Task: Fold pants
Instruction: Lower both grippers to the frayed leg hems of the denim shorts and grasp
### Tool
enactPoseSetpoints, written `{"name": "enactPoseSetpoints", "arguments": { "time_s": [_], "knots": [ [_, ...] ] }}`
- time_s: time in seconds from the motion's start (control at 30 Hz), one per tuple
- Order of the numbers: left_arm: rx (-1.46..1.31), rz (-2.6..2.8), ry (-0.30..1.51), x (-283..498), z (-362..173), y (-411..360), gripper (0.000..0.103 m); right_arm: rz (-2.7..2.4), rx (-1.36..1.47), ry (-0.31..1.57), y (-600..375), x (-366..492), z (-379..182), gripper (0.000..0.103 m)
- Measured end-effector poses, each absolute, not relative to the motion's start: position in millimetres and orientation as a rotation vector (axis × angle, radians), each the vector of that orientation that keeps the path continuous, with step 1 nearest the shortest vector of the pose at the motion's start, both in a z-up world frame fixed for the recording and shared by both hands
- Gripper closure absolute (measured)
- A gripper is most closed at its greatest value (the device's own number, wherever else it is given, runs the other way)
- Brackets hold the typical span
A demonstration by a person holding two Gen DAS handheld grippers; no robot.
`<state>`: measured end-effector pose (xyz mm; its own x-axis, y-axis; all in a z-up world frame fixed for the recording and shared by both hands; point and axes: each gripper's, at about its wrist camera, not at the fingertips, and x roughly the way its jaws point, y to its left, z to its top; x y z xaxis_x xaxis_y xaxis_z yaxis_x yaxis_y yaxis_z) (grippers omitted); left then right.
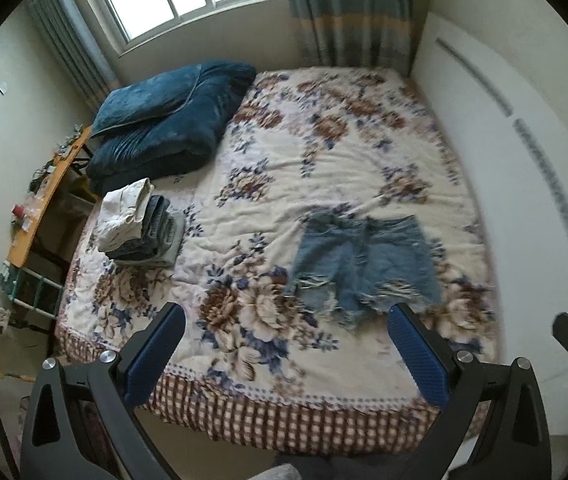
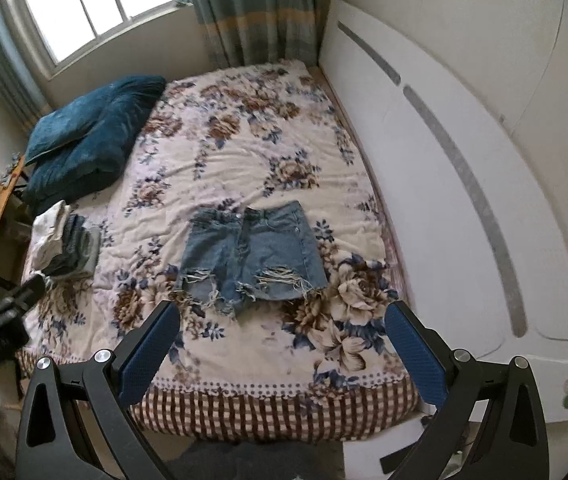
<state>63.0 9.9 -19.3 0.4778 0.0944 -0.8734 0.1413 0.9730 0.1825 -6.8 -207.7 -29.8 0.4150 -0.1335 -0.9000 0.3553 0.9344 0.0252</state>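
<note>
The denim shorts are laid flat and unfolded on the bed, near its front edge, frayed hems toward it. No fold is seen yet; all folding is judged to remain. A stack of folded clothes is set at the left edge. Left tool and right tool are held spread apart, empty, above the front edge. Open bedcover is left around the shorts.
</note>
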Motion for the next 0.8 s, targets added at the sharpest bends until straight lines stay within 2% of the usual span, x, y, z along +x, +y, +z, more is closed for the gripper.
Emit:
{"name": "enactPoseSetpoints", "arguments": {
  "time_s": [0.13,0.47,0.6,0.8],
  "knots": [
    [0.258,0.016,1.139,106,-86,13,0.0,-0.319,0.298,1.215,-236,36,-116,0.0],
    [0.253,0.071,1.381,215,-310,18,0.0,-0.361,0.355,1.427,-299,128,-358,0.0],
    [0.267,0.073,1.444,239,-384,18,0.0,-0.382,0.39,1.518,-320,150,-448,0.0],
    [0.125,0.084,1.611,265,-491,44,0.0,-0.412,0.732,1.6,-341,146,-562,0.0]
  ]
}}
